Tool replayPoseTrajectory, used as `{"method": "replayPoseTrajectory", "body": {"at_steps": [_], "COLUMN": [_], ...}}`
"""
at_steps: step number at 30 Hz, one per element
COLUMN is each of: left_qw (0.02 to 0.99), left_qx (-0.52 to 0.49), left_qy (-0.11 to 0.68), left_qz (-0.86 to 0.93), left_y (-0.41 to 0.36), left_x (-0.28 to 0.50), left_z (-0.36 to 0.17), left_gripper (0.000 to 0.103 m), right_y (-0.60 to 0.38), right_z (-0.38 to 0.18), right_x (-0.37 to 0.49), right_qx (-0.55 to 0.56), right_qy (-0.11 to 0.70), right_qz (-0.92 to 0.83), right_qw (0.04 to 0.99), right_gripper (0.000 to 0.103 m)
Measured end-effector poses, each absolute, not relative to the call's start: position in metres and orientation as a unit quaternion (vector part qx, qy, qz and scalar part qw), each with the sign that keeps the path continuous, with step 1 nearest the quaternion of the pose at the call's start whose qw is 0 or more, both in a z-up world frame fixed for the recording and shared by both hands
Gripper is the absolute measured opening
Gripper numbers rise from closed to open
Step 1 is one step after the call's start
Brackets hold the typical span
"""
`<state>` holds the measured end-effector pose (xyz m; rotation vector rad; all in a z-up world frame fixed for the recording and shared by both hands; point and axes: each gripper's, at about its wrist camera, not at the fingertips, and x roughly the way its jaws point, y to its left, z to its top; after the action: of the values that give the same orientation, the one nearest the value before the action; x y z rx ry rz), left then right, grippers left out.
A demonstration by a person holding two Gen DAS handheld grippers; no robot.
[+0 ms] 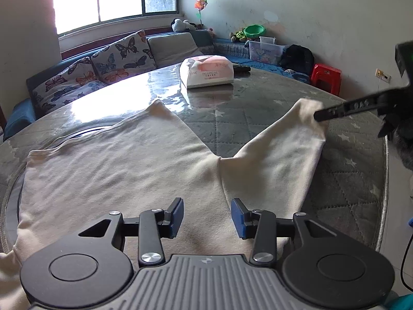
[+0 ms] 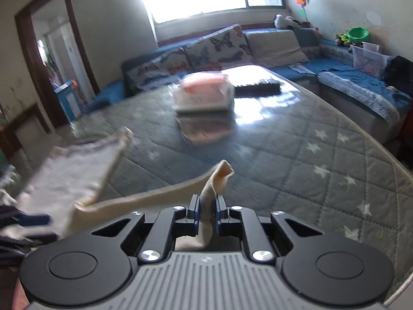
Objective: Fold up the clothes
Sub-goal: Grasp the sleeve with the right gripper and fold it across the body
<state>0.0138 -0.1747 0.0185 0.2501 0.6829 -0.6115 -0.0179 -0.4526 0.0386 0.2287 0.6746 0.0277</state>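
A cream pair of trousers [image 1: 116, 170] lies spread on the round quilted table [image 1: 348, 180], its two legs forming a V. My left gripper [image 1: 207, 217] is open and empty, low over the waist part of the cloth. My right gripper [image 2: 207, 205] is shut on the end of the right leg [image 2: 219, 178] and holds it lifted off the table. In the left wrist view the right gripper's fingers [image 1: 335, 109] pinch that leg end [image 1: 307, 111] at the right. The other leg [image 2: 85, 160] shows blurred at the left of the right wrist view.
A pink and white tissue pack [image 1: 207, 72] and a dark remote [image 1: 241, 68] lie at the table's far side. A sofa with butterfly cushions [image 1: 85, 75] runs behind. A red stool [image 1: 326, 76] stands at the right.
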Motion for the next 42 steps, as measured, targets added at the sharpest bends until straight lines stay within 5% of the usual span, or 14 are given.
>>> {"method": "replayPoseTrajectory", "body": {"at_steps": [19, 42], "left_qw": [0.892, 0.918], "left_qx": [0.101, 0.050], "left_qy": [0.322, 0.324], "left_qz": [-0.301, -0.225], "left_y": [-0.164, -0.081], "left_x": [0.010, -0.009], "left_z": [0.014, 0.025], "left_gripper": [0.050, 0.056], "right_y": [-0.326, -0.171], "right_z": [0.143, 0.073], "right_x": [0.025, 0.083], "right_qx": [0.085, -0.019], "right_qy": [0.269, 0.385], "right_qz": [0.241, 0.347], "right_qw": [0.929, 0.855], "right_gripper": [0.010, 0.016]}}
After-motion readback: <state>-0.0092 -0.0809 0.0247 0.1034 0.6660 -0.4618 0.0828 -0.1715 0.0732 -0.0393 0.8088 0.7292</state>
